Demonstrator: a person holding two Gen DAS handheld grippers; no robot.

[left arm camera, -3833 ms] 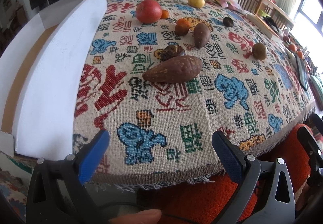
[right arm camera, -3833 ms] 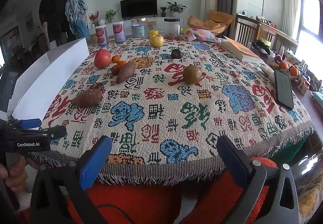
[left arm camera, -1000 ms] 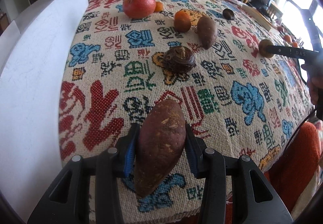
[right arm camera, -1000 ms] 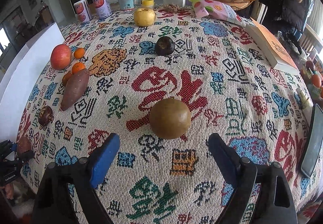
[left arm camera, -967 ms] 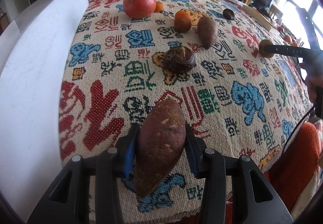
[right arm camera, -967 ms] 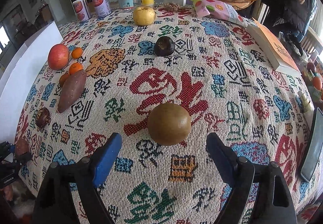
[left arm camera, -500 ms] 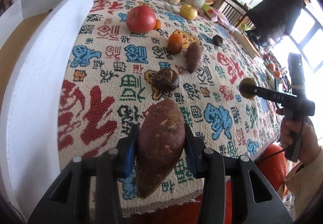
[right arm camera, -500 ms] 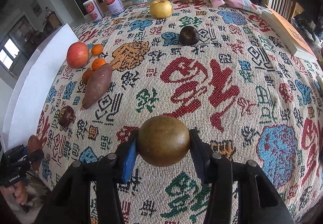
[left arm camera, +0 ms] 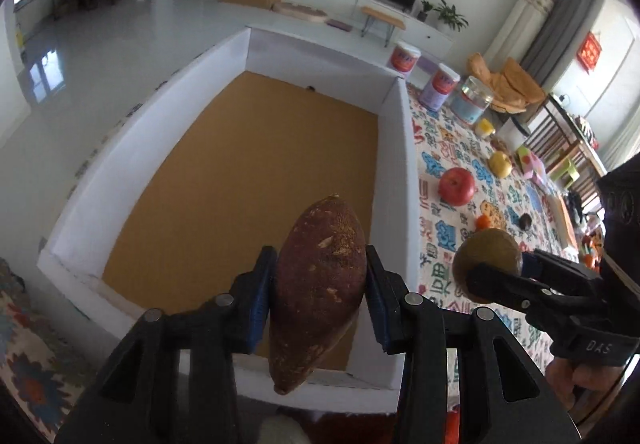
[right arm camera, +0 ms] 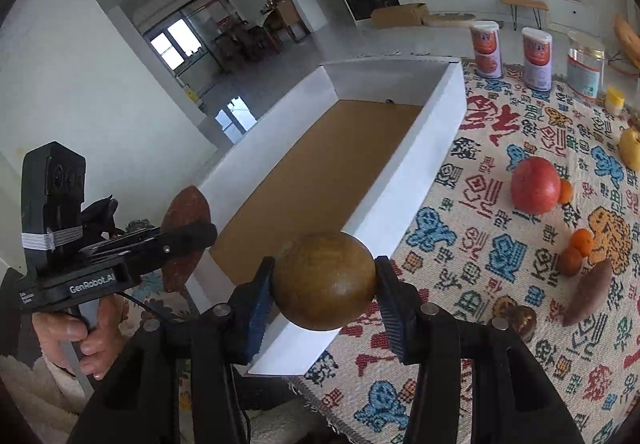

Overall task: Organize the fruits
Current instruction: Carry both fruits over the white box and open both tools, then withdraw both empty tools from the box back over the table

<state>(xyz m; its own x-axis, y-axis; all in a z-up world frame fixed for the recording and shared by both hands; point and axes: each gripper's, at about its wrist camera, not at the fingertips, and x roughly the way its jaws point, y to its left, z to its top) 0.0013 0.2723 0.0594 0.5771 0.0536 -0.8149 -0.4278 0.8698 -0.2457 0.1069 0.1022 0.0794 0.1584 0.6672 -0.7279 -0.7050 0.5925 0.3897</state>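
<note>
- Left gripper (left arm camera: 318, 302) is clamped on a reddish-brown sweet potato (left arm camera: 320, 292), held over the near end of the white-walled box (left arm camera: 404, 164) with its brown floor.
- Right gripper (right arm camera: 324, 298) is clamped on a round brown fruit (right arm camera: 325, 280), held above the box's near corner.
- Left gripper body reads "GenRobot.AI" (right arm camera: 92, 283) in the right wrist view; right gripper body reads "DAS" (left arm camera: 599, 347) in the left wrist view.
- Desk cloth (right arm camera: 500, 244) bears printed characters, not legible as words.
- Red apple (right arm camera: 535, 185) and two labelled cans (right arm camera: 486, 49) stand on the desk; can text is unreadable.

Black tool (left arm camera: 320, 296) frames, blue ribbed pads (right arm camera: 386, 302), silver screws, perhaps white lettering.
</note>
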